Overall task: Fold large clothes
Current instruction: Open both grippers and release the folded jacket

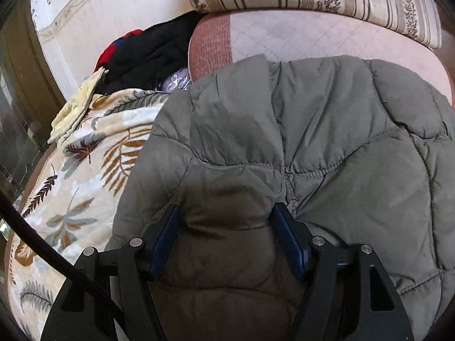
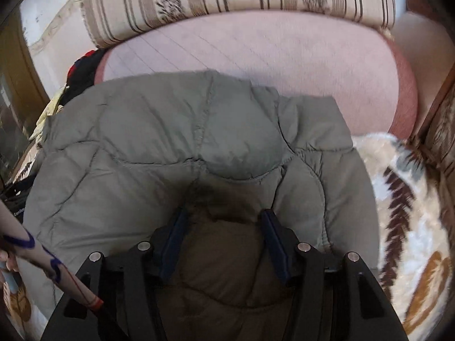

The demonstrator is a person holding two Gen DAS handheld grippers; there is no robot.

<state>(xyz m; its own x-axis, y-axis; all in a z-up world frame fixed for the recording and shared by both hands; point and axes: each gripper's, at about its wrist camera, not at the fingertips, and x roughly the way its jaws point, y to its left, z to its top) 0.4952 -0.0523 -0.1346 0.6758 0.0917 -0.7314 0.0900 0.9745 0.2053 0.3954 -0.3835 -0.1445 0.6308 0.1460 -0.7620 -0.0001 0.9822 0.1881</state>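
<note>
Jacket (image 1: 312,130), olive, quilted, unlabelled; left hand-held gripper (image 1: 226,213) and right hand-held gripper (image 2: 224,218) agape astride its folds, gripping nothing

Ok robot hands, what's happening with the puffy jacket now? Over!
Left gripper open, right gripper open, both over jacket. Jacket bunched on pink cushion. Nothing blocking.

One fragment of print is legible: small white letters reading "Gen" (the remainder blurs out and is cut off) on a black item (image 2: 17,209) at the left edge of the right wrist view. Nothing else carries readable text.
</note>
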